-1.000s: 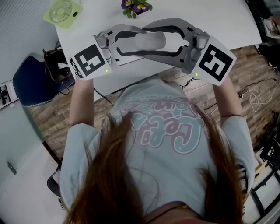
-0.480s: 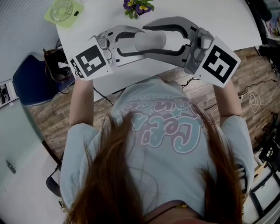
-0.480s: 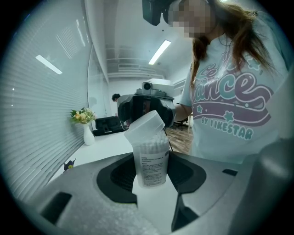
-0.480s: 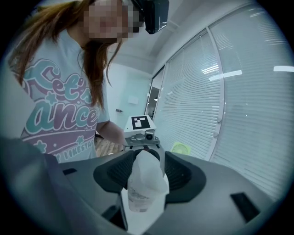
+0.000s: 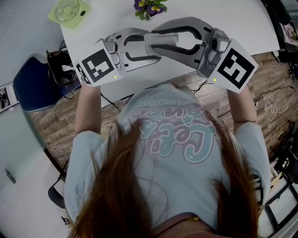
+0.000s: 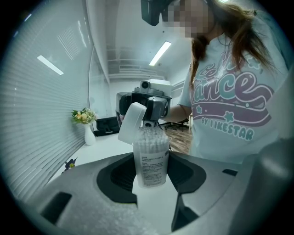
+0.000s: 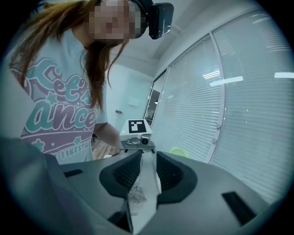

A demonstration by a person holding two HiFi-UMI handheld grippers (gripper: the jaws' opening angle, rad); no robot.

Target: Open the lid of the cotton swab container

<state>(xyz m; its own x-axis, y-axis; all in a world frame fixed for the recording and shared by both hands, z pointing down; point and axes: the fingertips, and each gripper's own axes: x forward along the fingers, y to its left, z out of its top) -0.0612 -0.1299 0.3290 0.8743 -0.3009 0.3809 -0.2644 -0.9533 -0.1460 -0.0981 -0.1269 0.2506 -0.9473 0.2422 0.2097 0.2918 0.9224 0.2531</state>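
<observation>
L gripper (image 6: 150,178): jaws approx. mid-open, clamped on cotton swab container (image 6: 150,158), held upright over table (image 5: 223,28). R gripper (image 7: 143,173): jaws just closed in, narrow, pinching lid (image 6: 132,121). Lid tilted up off container mouth, apparently still attached at one edge. Swabs (image 6: 150,137) exposed.

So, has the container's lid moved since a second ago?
Yes. The lid has swung up off the cotton swab container, tipping toward the flowers.
</observation>
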